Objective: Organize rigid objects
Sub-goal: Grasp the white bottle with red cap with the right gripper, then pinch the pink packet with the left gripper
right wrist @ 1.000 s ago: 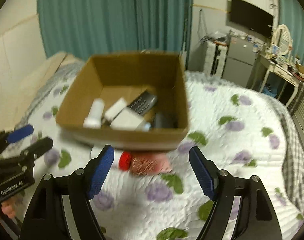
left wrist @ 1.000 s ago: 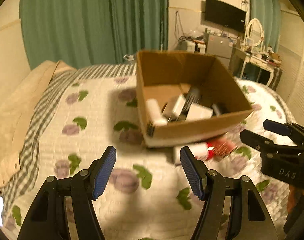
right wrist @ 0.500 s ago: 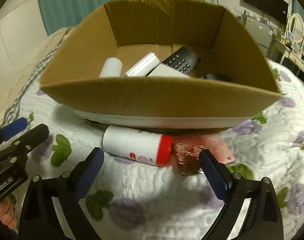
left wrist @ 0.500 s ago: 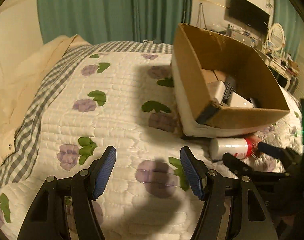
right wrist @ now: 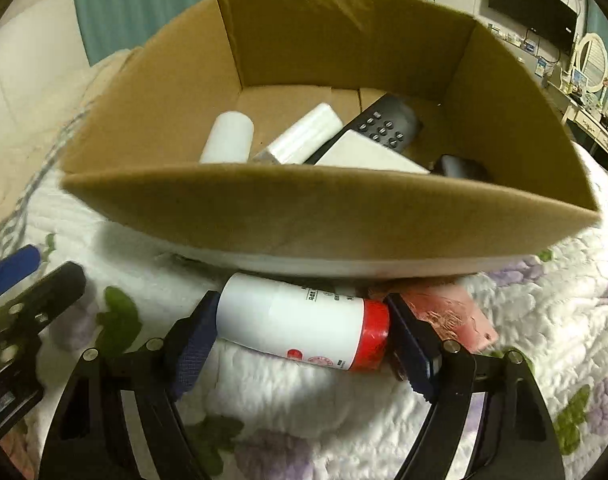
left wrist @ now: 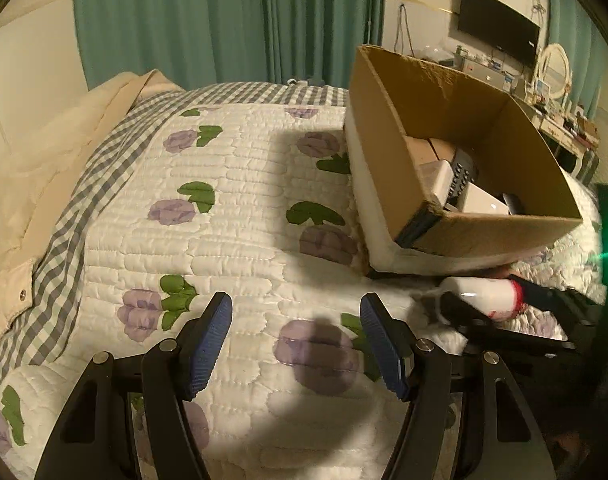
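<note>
A white bottle with a red cap [right wrist: 300, 330] lies on its side on the quilt, just in front of a cardboard box [right wrist: 312, 216]. My right gripper [right wrist: 300, 344] is open, with one blue pad at each end of the bottle, close to or touching it. A pink object [right wrist: 452, 316] lies behind the right finger. The box holds a white cylinder [right wrist: 228, 138], a white tube [right wrist: 304, 132], a black remote [right wrist: 384, 126] and a white block [right wrist: 368, 158]. My left gripper [left wrist: 296, 344] is open and empty over the quilt, left of the box [left wrist: 456, 152] and the bottle [left wrist: 480, 296].
A floral quilt [left wrist: 224, 208] covers the bed. A beige jacket [left wrist: 36, 168] lies along its left side. Green curtains [left wrist: 224, 20], a wall TV [left wrist: 498, 26] and a cluttered dresser [left wrist: 560, 116] stand behind the bed.
My right gripper has moved forward and down until its fingers bracket the bottle. The left gripper has swung left, so the box sits at its right.
</note>
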